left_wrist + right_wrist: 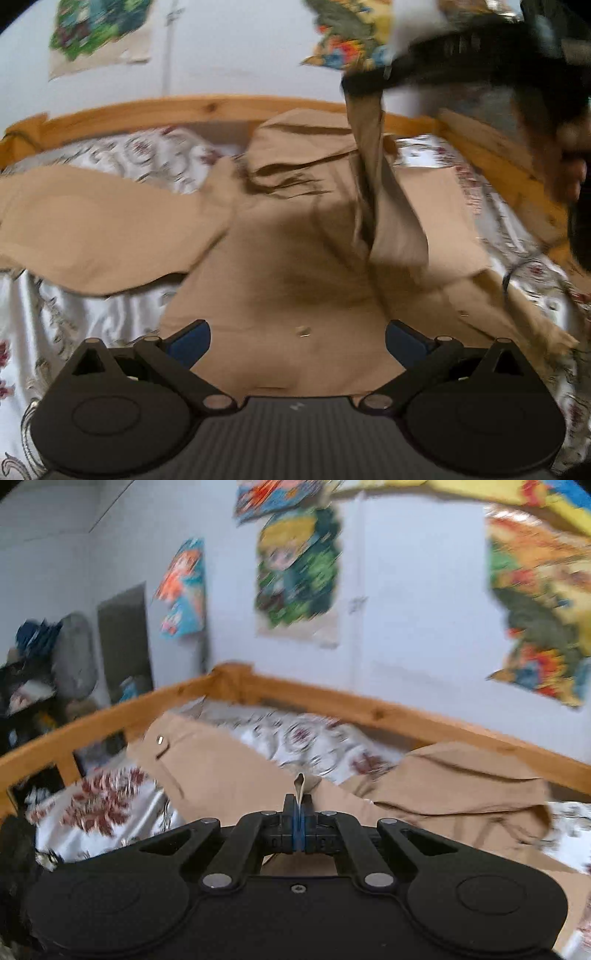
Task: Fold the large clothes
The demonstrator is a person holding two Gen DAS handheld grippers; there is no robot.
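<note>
While our right gripper (pixel 298 805) pinches the tan garment's (pixel 280 266) edge aloft, fabric hangs from it. Our left gripper (pixel 297 341) gapes wide above the near cloth, grasping nothing.

Both views lit by soft, even indoor light, moderately bright, no glare; light source itself not visible. Left wrist view: a broad diffuse shadow falls across the middle of the tan garment (pixel 288 258), darker creases near its top, and the right gripper (pixel 461 55) at upper right is heavily motion-smeared, while the left gripper (pixel 297 341) stays fairly crisp. Right wrist view: strong motion blur across the wall posters (pixel 299 576) and patterned bedsheet (pixel 99 805), fisheye bending curves the wooden bed frame (pixel 332 701), and corners darken to black
</note>
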